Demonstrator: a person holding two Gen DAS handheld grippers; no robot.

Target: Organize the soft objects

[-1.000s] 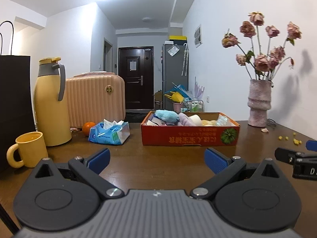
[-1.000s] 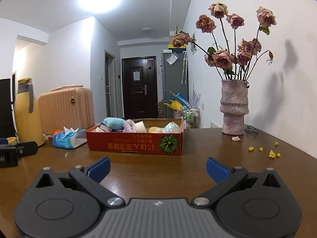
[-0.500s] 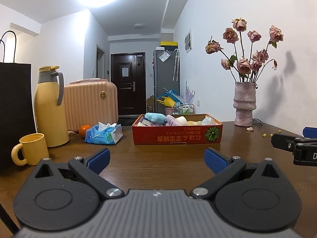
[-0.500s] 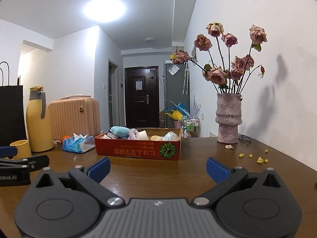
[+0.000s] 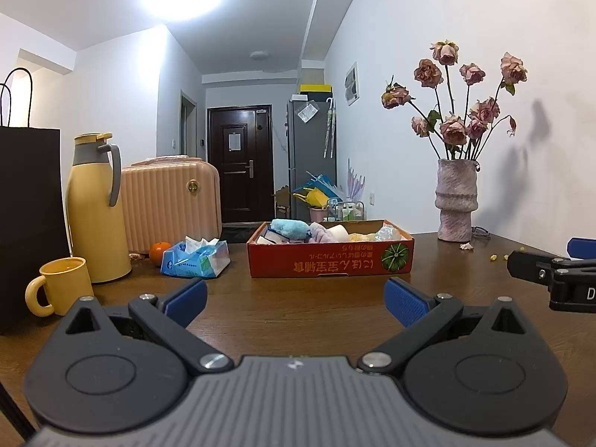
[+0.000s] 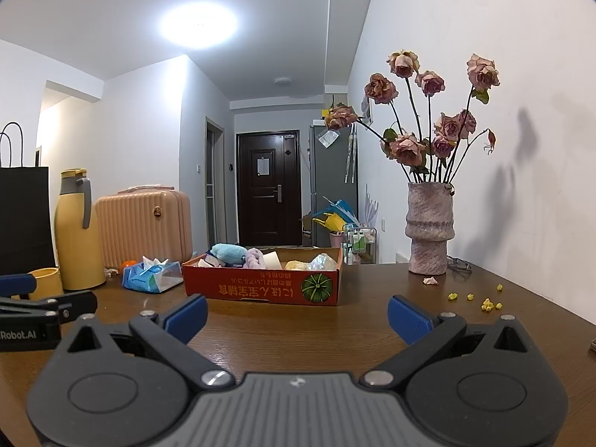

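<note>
A shallow red cardboard box [image 5: 327,260] stands on the brown table ahead of me, also in the right wrist view [image 6: 260,287]. It holds several soft things: a light blue plush [image 5: 290,228], a pink cloth [image 5: 320,231], a white roll [image 5: 339,231] and a crinkled clear bag [image 5: 387,232]. My left gripper [image 5: 296,303] is open and empty, well short of the box. My right gripper [image 6: 298,314] is open and empty, also short of the box [image 6: 260,287]. Each gripper shows at the edge of the other's view.
On the left stand a yellow mug [image 5: 61,285], a yellow thermos [image 5: 97,208], a black paper bag [image 5: 26,223], a peach case [image 5: 171,205], an orange [image 5: 158,251] and a blue tissue pack [image 5: 195,259]. A vase of dried roses [image 5: 456,205] stands right, with yellow crumbs [image 6: 484,302] nearby.
Both grippers have drawn back from the box, which looks smaller and farther now. Both stay open and empty.
</note>
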